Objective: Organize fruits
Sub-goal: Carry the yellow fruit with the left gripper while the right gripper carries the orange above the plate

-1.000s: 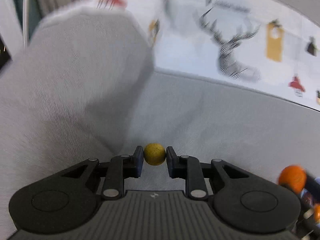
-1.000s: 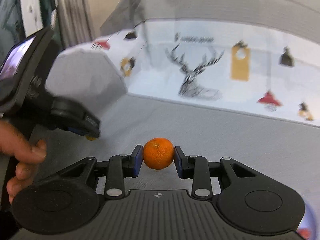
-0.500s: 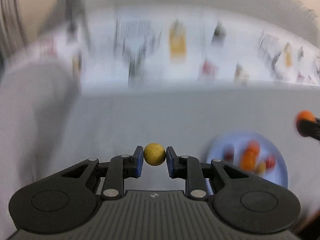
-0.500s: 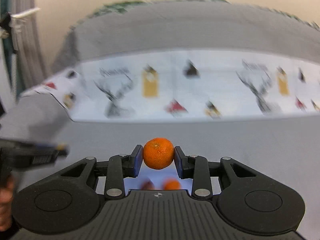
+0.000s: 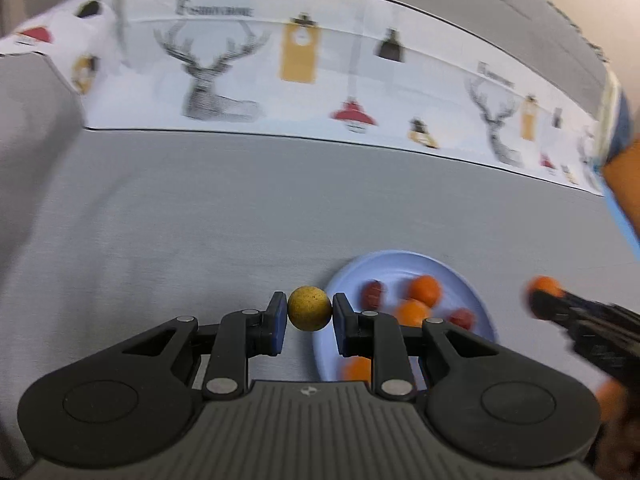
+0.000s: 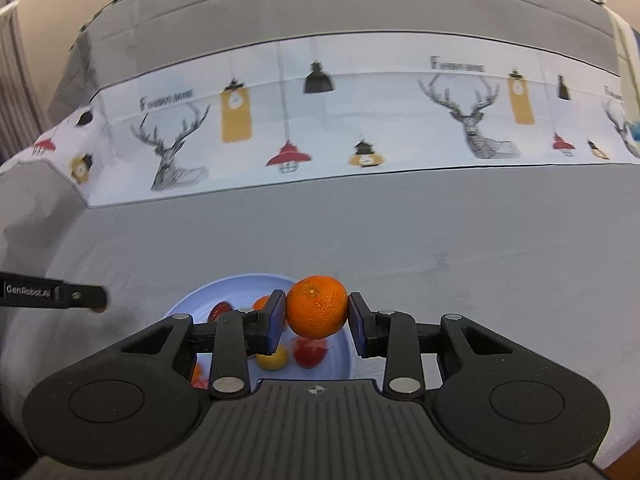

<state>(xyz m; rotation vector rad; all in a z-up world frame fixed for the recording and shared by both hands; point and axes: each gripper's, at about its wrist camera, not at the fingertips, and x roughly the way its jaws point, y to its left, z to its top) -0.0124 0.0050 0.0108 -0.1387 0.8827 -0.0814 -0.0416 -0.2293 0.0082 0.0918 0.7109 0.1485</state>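
Note:
My left gripper (image 5: 309, 315) is shut on a small yellow-brown round fruit (image 5: 309, 308), held just left of a pale blue plate (image 5: 400, 264). Several orange and red fruits (image 5: 425, 289) lie in that plate. The right gripper (image 5: 538, 298) shows at the right edge of the left wrist view, carrying its orange fruit. In the right wrist view my right gripper (image 6: 316, 320) is shut on a mandarin (image 6: 317, 306), above the blue plate (image 6: 224, 285) that holds red, yellow and orange fruits (image 6: 308, 354). The left gripper (image 6: 98, 300) reaches in from the left there.
The plate rests on a grey cloth surface (image 6: 440, 240). Behind it runs a white printed band (image 6: 360, 120) with deer, lamps and clocks, and a grey backrest rises above. A bare forearm (image 5: 624, 184) with a blue sleeve shows at the right edge.
Both grippers have swung to the right with their fruits held. The grey cushion has left the view and the blue plate has come in below both grippers.

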